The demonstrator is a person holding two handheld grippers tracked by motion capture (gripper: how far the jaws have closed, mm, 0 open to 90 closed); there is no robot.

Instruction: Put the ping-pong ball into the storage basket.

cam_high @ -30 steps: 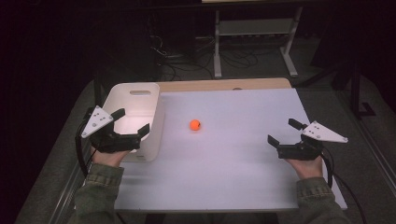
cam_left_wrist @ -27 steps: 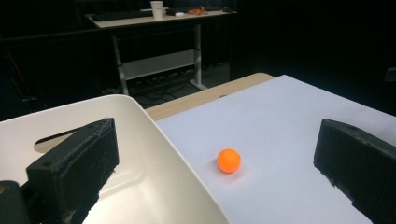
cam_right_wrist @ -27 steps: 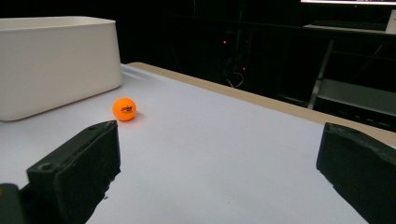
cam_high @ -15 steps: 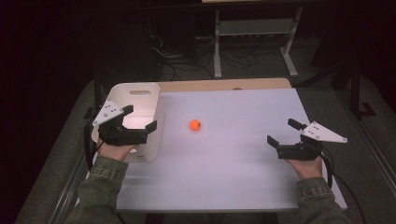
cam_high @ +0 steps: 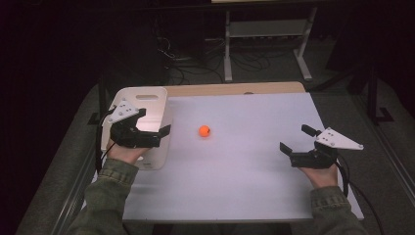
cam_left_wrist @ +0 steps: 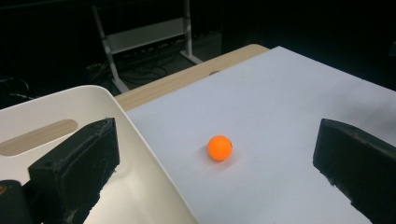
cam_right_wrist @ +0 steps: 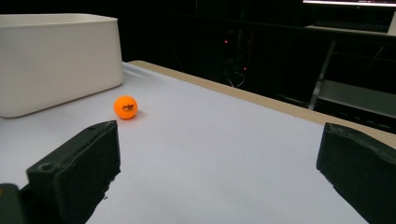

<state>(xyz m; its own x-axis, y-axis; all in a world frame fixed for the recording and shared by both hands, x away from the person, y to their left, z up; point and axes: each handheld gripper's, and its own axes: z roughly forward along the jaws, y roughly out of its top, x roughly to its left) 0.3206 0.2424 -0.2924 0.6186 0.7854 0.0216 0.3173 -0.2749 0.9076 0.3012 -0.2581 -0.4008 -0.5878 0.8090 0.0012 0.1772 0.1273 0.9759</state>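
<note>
On the white table, the orange ball lay just beside the white bin. The left gripper, wide open and empty, hovered over the bin, seemingly approaching; next it needed to straddle the ball.

The ball's dark print is too small to read (white bin cut off at left)

Orange ball on white table sheet (small print), beside tub.
</note>
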